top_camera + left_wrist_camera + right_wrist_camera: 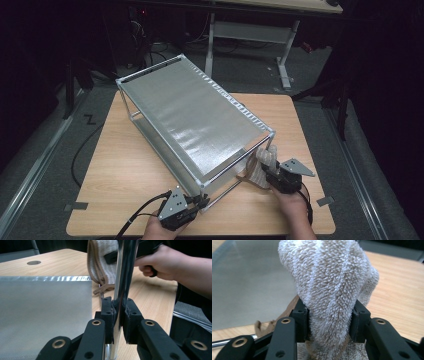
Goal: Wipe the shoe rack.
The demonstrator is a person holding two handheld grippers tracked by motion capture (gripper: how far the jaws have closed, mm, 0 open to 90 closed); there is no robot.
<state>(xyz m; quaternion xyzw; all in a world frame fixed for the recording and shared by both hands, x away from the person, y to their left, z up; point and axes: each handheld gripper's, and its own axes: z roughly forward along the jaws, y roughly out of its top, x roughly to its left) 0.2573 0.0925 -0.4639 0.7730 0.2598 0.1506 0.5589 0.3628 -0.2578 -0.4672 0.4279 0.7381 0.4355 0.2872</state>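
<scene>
Scene: a metal shelving rack [192,117] is stood on a wooden counter [125,175], seen from above, with a person's two hands entering from the near edge.
Rack: two silver perforated shelves are joined by chrome corner posts; the rack is set at an angle across the counter, its near corner pointing toward the person.
Left hand-held gripper [119,315]: its black jaws are pressed together around the chrome post [123,277] at the near corner, low down near the counter. The post is judged to be pinched so that the rack is kept from sliding while it is wiped.
Right hand-held gripper [329,320]: a bunched beige terry towel [329,282] is pinched between its jaws, the pile bulging above and past them.
Towel position: in the high view the towel [262,165] is held up against the rack's right near post, just beside the lower shelf edge, with its bottom close to the counter.
Reason for the hold: the cloth is judged to be gathered into a thick pad so that a soft face, not the jaws, meets the metal.
Likely step: wiping of the frame near that corner.
</scene>
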